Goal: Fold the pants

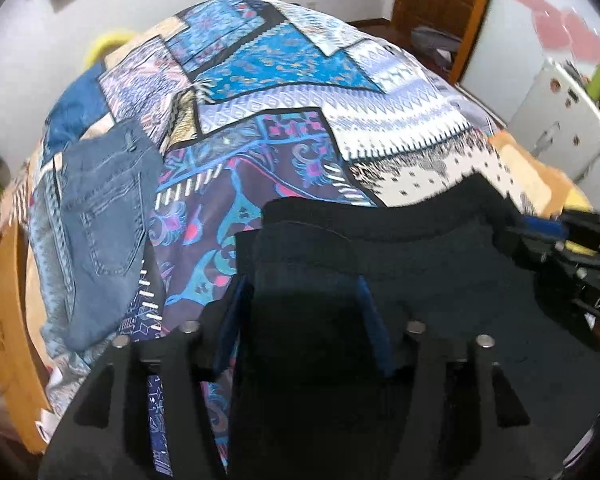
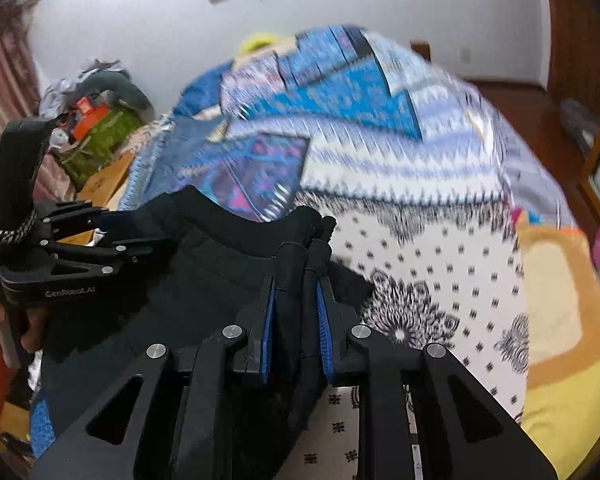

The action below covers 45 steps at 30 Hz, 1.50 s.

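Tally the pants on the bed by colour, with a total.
Black fabric pants, held by both the left tool and the right tool: 1
Blue denim jeans, folded: 1
Total: 2

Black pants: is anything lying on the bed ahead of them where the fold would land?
Nothing visible does. The black fabric pants, gripped by both the left gripper and right gripper, face bare patterned patchwork bedspread. The folded blue denim jeans lie off to the left.

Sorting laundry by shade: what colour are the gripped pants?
Black pants, clearest in the right wrist view.
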Tool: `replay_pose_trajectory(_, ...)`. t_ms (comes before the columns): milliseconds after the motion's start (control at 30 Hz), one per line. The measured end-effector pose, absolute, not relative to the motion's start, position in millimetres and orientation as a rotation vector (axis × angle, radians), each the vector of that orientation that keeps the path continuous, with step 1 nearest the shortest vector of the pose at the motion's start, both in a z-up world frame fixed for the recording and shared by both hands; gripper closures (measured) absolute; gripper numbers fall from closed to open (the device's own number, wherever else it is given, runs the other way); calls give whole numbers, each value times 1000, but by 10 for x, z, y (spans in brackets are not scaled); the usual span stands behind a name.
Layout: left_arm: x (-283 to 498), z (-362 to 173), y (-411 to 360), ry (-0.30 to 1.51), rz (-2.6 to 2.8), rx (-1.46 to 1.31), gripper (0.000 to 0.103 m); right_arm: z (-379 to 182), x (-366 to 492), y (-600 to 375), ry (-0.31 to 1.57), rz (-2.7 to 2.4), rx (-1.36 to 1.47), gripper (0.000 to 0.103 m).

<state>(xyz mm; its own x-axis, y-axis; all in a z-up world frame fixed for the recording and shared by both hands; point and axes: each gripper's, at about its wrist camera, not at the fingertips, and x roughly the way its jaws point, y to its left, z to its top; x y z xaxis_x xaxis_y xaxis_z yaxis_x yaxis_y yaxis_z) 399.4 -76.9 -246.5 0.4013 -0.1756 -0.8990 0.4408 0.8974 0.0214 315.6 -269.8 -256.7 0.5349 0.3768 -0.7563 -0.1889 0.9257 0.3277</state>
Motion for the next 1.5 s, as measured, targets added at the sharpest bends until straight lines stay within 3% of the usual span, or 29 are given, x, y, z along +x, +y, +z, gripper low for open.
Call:
replay_pose_trajectory(133, 3991, -2230, -623, 1086, -385, 214, 36, -2485, 3129, -2680, 964, 337, 170, 76)
replay_pose_trajectory(300, 3814, -1809, -447, 982, -327, 212, 35, -2183, 2921, -2641, 897, 355, 147, 75)
replay_pose_trajectory(400, 3653, -1702, -387, 959, -348, 207, 34, -2039, 2800, -2534, 865, 412, 151, 69)
replay_pose_trajectory(467, 3508, -1735, -401, 966, -369, 226, 31, -1993, 2703, -2413, 859, 444, 126, 64)
replay_pose_trajectory(733, 3068, -2423, -298, 1119, -368, 233, 29, -2376, 2413, -2095, 990, 491, 46, 63)
replay_pose_trajectory(1200, 2563, -2355, 581, 1075, -271, 21, 25, -2300, 1896, -2391, 915, 367, 71, 63)
replay_pose_trajectory(1500, 2467, -2331, 778, 1036, -109, 75, 23, -2326, 1744, -2733, 928, 314, 187, 62)
